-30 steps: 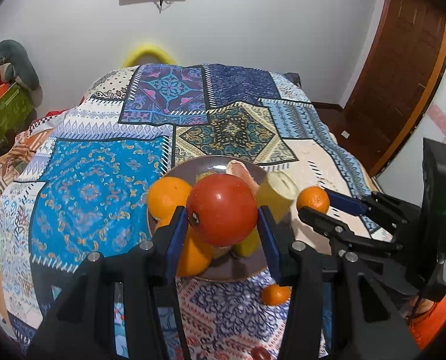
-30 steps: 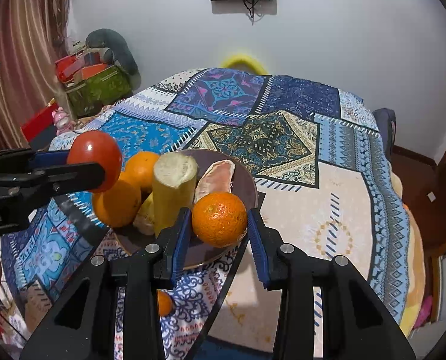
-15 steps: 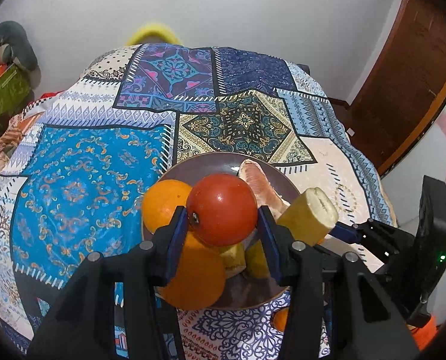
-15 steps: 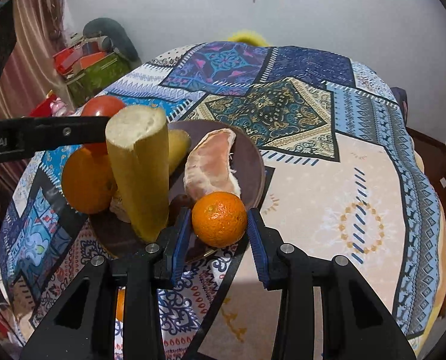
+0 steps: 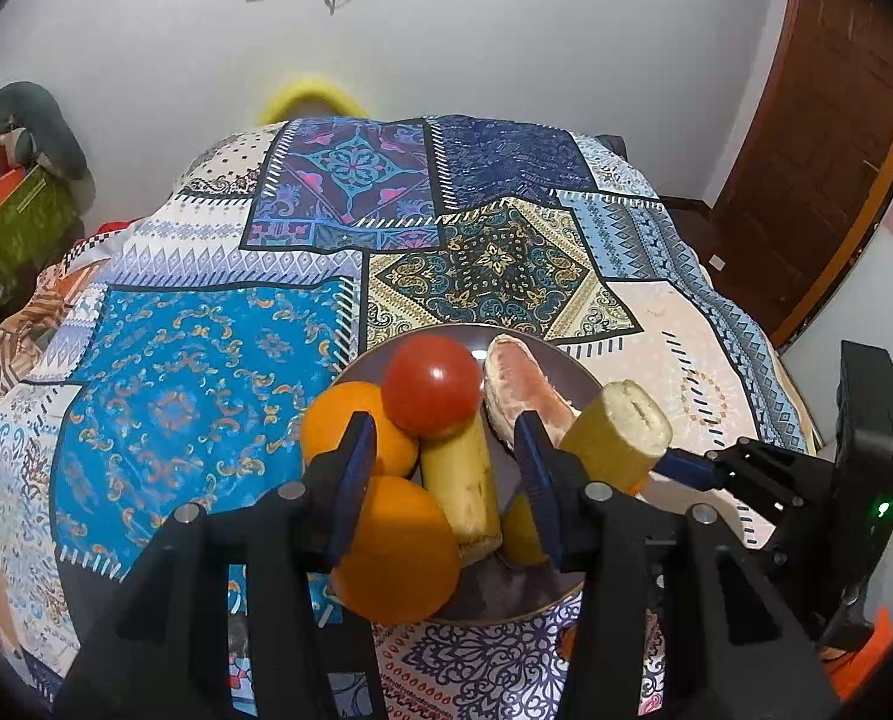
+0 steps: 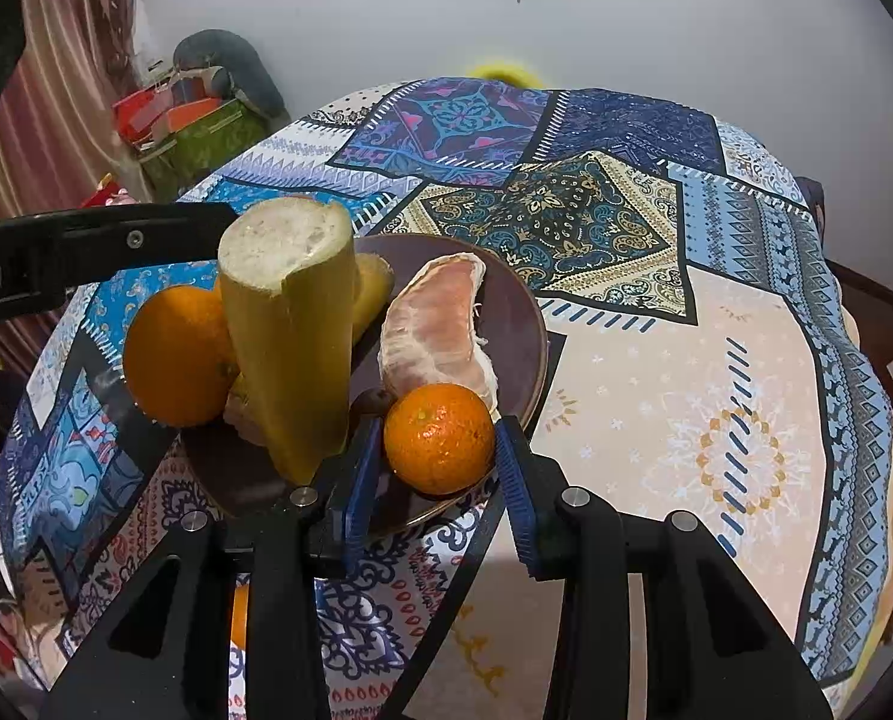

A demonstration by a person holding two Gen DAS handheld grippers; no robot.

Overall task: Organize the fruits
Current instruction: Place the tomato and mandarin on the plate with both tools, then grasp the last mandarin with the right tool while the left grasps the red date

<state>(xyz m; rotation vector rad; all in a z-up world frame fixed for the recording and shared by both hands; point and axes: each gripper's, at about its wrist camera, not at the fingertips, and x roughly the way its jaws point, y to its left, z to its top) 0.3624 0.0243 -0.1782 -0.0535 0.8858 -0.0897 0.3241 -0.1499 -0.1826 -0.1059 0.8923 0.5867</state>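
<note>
Now released, the round red tomato sits atop the dark purple plate's pile beyond the parted left claw; at the plate's rim the right claw clamps a small orange mandarin, ready to set down.

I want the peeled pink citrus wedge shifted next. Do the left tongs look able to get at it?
Probably yes: the left tongs hold nothing, and the peeled pink citrus wedge lies bare just past their right finger, though the cut yellow banana piece crowds one side.
</note>
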